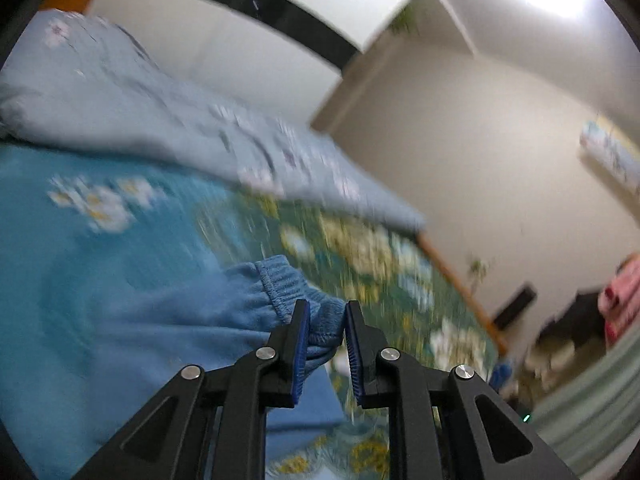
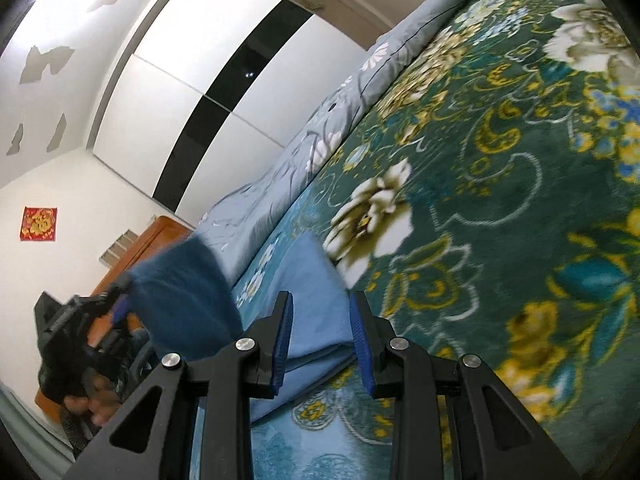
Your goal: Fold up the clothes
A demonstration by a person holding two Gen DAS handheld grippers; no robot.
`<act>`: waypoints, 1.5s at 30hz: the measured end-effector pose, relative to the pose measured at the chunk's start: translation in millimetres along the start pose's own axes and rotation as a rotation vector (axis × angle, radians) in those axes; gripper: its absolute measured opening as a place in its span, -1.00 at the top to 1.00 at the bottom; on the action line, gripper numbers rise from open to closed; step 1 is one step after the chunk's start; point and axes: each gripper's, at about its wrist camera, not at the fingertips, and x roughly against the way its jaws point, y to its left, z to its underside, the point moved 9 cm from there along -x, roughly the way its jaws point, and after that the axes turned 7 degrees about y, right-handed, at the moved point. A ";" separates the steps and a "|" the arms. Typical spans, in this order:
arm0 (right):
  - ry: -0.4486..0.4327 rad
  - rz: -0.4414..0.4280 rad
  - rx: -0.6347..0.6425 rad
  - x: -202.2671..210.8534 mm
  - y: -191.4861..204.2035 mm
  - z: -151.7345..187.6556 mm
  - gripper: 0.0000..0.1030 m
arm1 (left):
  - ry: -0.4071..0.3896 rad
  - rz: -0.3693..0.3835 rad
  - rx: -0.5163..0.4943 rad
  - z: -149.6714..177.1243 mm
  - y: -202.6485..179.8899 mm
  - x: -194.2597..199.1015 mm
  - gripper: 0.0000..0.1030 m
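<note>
Left gripper [image 1: 327,320] pinches the elastic cuff of the light-blue fleece garment [image 1: 120,320], lower centre. Right gripper [image 2: 322,330] gapes, holding nothing, astride its folded edge. Folding partway.

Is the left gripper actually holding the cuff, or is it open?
Holding it. The left gripper has the blue ribbed cuff bunched between its fingers; the right-wrist view shows cloth hanging lifted from it.

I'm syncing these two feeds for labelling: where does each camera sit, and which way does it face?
Left wrist: sits on the left claw, looking along its fingers across the bed toward a wall; the light blue garment is pinched there.
Right wrist: sits on the right claw, looking along the floral blanket toward a wardrobe; the other claw shows at left.
Shared: garment, blanket, grey quilt.
</note>
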 end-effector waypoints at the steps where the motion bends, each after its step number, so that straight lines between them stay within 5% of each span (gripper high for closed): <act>1: -0.001 0.001 -0.003 1.2 -1.9 0.0 0.42 | 0.045 -0.010 -0.001 14.1 1.2 -14.3 0.63; 5: 0.004 0.003 -0.010 3.4 -7.4 1.6 0.41 | 0.165 -0.015 0.036 53.1 11.0 -44.7 0.63; 9: 0.026 -0.006 0.005 -1.4 -2.4 6.0 0.41 | 0.195 -0.002 0.062 70.6 11.8 -52.6 0.57; 20: 0.138 -0.021 0.122 -33.9 34.2 19.2 0.36 | 0.050 -0.119 0.064 43.7 43.4 16.0 -0.16; 23: 0.186 -0.032 0.187 -51.8 54.5 20.5 0.27 | 0.029 -0.289 0.092 45.0 84.5 32.3 -0.17; 26: 0.232 -0.031 0.256 -72.5 73.9 20.2 0.23 | 0.059 -0.366 0.157 62.0 123.2 36.5 -0.17; 32: 0.315 0.074 0.316 -114.3 70.1 12.2 0.19 | 0.112 -0.346 0.176 95.8 143.9 33.9 -0.17; 37: 0.366 0.019 0.340 -124.6 79.0 25.2 0.20 | 0.117 -0.319 0.189 102.4 149.7 34.4 -0.17; 40: 0.376 0.025 0.357 -128.2 82.5 27.1 0.59 | 0.115 -0.304 0.196 101.3 150.1 34.6 -0.17; 45: 0.315 0.004 0.313 -114.2 87.5 1.3 0.71 | 0.110 -0.269 0.179 98.8 143.2 32.4 -0.17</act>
